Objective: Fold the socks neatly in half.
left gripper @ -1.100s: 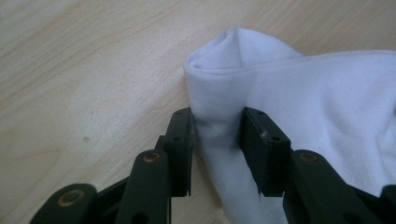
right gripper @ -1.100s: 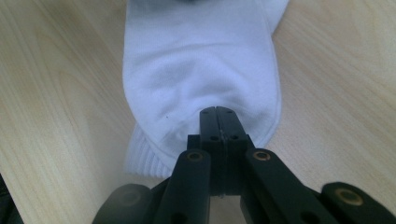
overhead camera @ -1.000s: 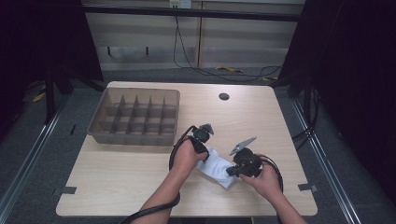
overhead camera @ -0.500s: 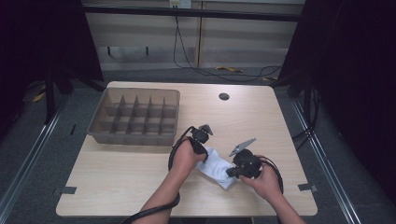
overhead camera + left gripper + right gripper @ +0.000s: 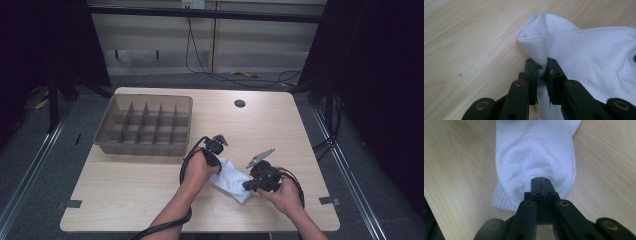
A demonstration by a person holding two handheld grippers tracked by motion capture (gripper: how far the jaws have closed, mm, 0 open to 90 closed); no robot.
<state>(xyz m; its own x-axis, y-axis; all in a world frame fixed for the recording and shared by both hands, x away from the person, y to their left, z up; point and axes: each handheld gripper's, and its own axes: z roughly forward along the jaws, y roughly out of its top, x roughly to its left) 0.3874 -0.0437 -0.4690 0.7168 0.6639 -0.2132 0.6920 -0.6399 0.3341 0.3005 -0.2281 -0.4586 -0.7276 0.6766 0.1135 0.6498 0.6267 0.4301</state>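
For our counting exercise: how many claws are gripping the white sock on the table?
2. The left claw, whose jaws have just been closing, pinches a fold of the white sock at its left end; the right claw is clamped on the sock's other end, at the right.

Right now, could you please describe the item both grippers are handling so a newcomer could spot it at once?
On the wooden table, look to the near edge, in front of the grey divided tray. Between the left gripper and right gripper lies a white sock, the sole soft, pale cloth item there.

Lab, test table (image 5: 150, 200), floor rails (image 5: 30, 170), cables (image 5: 220, 75)
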